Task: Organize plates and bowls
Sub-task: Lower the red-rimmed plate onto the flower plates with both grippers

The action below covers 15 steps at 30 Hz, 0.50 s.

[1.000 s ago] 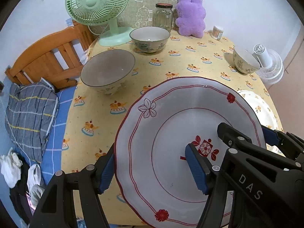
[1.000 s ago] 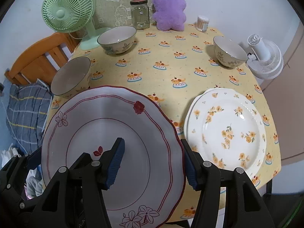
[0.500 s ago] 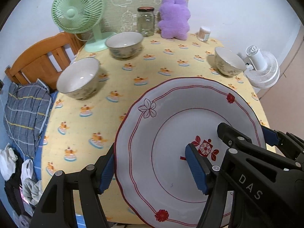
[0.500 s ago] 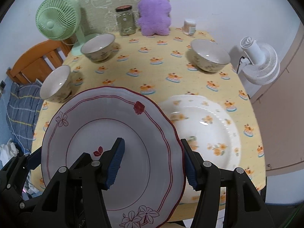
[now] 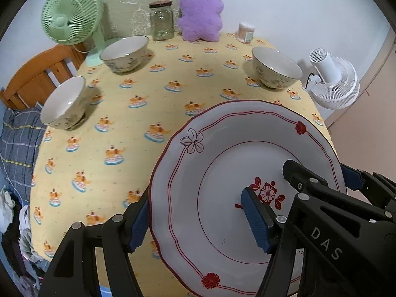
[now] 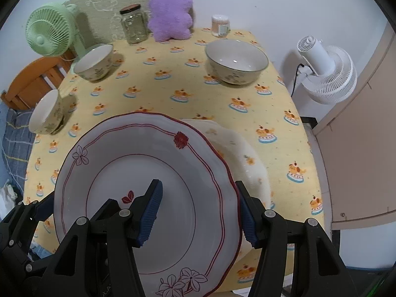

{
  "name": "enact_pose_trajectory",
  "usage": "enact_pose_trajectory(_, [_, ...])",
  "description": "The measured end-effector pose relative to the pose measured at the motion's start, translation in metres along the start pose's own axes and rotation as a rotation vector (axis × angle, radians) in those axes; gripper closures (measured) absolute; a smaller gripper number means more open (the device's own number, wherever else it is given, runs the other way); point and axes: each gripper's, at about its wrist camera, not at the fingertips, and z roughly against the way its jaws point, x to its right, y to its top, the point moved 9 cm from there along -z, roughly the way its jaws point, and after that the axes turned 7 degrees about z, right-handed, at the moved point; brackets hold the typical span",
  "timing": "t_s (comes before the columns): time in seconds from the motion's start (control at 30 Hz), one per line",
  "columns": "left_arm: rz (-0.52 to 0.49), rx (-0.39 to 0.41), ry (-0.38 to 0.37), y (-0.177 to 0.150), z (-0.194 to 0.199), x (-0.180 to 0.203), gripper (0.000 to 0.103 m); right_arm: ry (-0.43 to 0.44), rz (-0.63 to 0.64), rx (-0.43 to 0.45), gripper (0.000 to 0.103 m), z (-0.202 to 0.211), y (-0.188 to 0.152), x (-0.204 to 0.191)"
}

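The left hand-held gripper [image 5: 198,220] is clamped on the left rim of the red-trimmed plate [image 5: 222,153], one blue pad under the edge and the other on the plate's face beside the red flower in its middle. The right hand-held gripper [image 6: 199,210] holds the same plate [image 6: 138,163] by its right rim in the same way, one pad on top and one outside the edge. Between the two, the plate sits tilted above the near part of the worktop [image 6: 173,86], which wears a yellow cloth printed with small animals.

Under the plate's right side lies a white plate with orange flowers [image 6: 237,153], flat on the cloth and largely covered by the held one; whether they touch, I can't tell.

Farther out stand three floral bowls, well apart: one at the left edge [image 5: 63,102], one at the far left [image 5: 123,53], one at the far right [image 5: 276,66]. Along the far edge are a green fan [image 5: 70,17], a glass jar [image 5: 160,21], a purple plush toy [image 5: 199,12] and a small tub [image 5: 246,32]. A white fan [image 6: 326,71] stands off the worktop's right side, and a wooden bed frame [image 5: 37,76] shows to the left.
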Motion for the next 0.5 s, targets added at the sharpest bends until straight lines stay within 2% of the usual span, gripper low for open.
enact_pose_trajectory(0.5, [0.016, -0.085, -0.019, -0.008, -0.045, 0.042, 0.033, -0.026, 0.003, -0.099, 0.041, -0.044, -0.009, 0.046])
